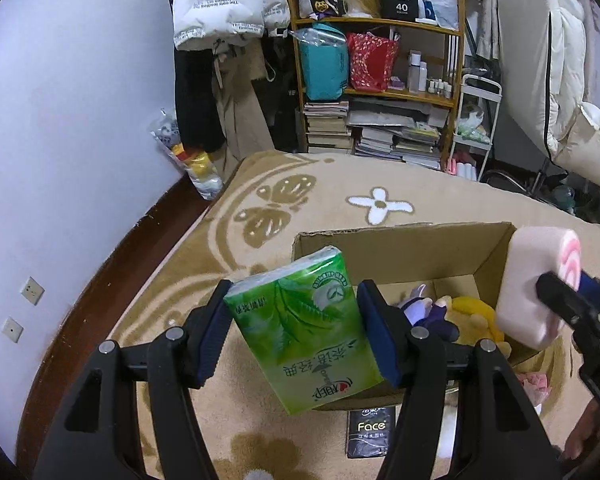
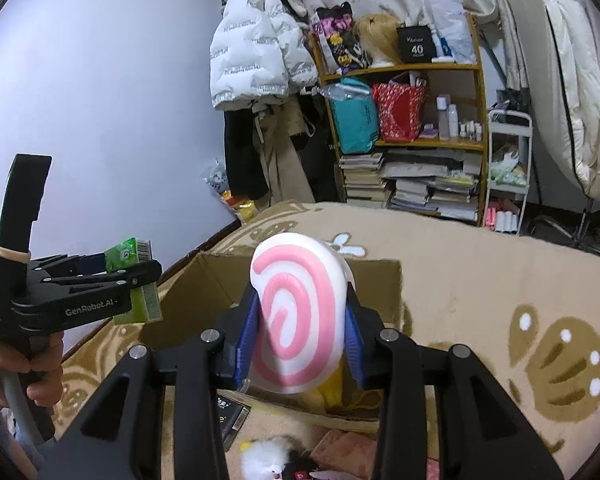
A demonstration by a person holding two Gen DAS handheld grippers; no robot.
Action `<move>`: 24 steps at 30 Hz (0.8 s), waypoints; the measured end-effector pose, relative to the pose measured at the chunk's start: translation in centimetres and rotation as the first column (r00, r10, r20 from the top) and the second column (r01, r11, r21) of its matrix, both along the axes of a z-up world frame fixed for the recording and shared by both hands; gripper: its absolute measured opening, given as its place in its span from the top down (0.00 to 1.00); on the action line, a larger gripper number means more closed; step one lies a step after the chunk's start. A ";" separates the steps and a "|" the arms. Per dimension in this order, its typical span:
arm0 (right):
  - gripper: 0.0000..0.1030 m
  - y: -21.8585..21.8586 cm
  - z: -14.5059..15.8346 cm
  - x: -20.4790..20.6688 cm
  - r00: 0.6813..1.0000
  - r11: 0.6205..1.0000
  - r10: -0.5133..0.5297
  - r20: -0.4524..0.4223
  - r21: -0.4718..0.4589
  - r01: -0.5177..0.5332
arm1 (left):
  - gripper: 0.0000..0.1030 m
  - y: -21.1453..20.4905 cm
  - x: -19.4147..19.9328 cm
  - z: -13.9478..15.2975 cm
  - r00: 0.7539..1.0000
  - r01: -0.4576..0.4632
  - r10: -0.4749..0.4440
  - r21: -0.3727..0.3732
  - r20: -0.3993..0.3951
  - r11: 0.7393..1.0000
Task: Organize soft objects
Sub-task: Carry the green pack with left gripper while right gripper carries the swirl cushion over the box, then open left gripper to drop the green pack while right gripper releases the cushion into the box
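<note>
My left gripper point(image 1: 296, 332) is shut on a green tissue pack point(image 1: 304, 332), held above the near left edge of an open cardboard box point(image 1: 400, 256). My right gripper point(image 2: 300, 336) is shut on a soft pink-and-white swirl roll cushion point(image 2: 300, 316), held over the box point(image 2: 380, 284). The cushion also shows at the right of the left wrist view point(image 1: 532, 284). The left gripper and its green pack point(image 2: 136, 280) show at the left of the right wrist view. A purple plush point(image 1: 424, 312) and a yellow plush point(image 1: 476, 316) lie inside the box.
The box stands on a beige patterned rug point(image 1: 332, 204). A black "Face" tissue pack point(image 1: 370, 432) lies on the rug before the box. A white fluffy toy point(image 2: 268, 460) and a pink item point(image 2: 340, 452) lie near me. A bookshelf point(image 1: 380, 92) and hanging coats point(image 1: 228, 60) stand behind.
</note>
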State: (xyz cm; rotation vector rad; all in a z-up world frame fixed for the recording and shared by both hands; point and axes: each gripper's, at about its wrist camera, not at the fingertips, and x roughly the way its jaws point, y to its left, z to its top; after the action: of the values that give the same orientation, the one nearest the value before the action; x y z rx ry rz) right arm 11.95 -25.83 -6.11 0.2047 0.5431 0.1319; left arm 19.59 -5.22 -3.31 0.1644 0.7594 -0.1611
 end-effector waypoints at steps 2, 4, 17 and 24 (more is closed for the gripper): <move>0.58 0.1 -0.7 0.4 1.000 1.000 0.007 -0.014 0.001 -0.007 | 0.40 0.0 0.2 -0.3 1.000 -0.001 0.001 0.003 0.000 1.000; 0.56 0.2 -1.2 0.6 0.999 1.000 0.019 -0.029 -0.005 -0.019 | 0.40 -0.1 0.4 -0.6 1.000 0.001 -0.001 -0.003 -0.007 1.000; 0.22 0.7 -1.8 0.4 0.999 0.999 0.027 -0.030 -0.023 -0.027 | 0.24 -0.3 0.3 -1.1 0.999 0.005 -0.007 -0.046 -0.035 0.999; 0.00 -0.2 -1.0 -1.0 0.999 1.000 -0.016 -0.036 0.012 0.016 | 0.07 0.7 -0.9 -0.2 0.999 -0.023 0.022 -0.045 -0.032 0.999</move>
State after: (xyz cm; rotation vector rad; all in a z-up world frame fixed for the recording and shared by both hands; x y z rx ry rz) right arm 11.00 -26.01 -7.12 0.2238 0.5767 0.1164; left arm 18.68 -4.57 -3.47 0.1108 0.7883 -0.1595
